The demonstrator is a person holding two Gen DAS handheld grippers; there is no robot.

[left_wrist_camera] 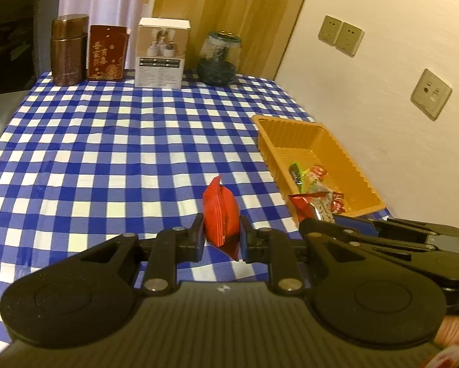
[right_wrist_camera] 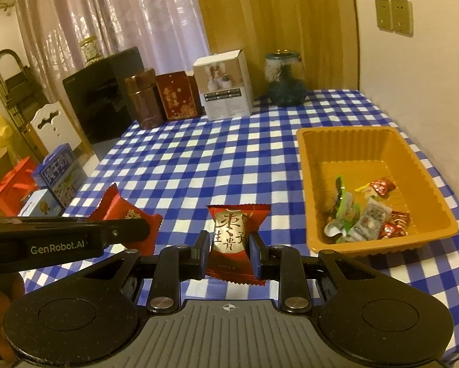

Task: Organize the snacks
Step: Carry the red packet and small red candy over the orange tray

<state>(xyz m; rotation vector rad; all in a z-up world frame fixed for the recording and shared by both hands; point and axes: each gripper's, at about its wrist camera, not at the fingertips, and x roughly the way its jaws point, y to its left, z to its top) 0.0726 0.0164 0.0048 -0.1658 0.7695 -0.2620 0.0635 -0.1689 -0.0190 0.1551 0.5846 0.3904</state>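
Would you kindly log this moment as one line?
left gripper: shut on red snack | right gripper: shut on gold snack | tray: holds some snacks | both snacks lifted, not yet in tray

Two grippers, each clamping one red snack packet: left gripper [left_wrist_camera: 221, 234] on plain red packet [left_wrist_camera: 221, 214], right gripper [right_wrist_camera: 228, 253] on red-and-gold packet [right_wrist_camera: 232, 239]. One orange tray [right_wrist_camera: 321, 184] at 2 o'clock, small wrapped sweets inside too jumbled to count. Four containers along far edge at 12 o'clock: brown canister [left_wrist_camera: 68, 50], red tin [left_wrist_camera: 106, 52], white box [left_wrist_camera: 162, 53], glass jar [left_wrist_camera: 219, 58].
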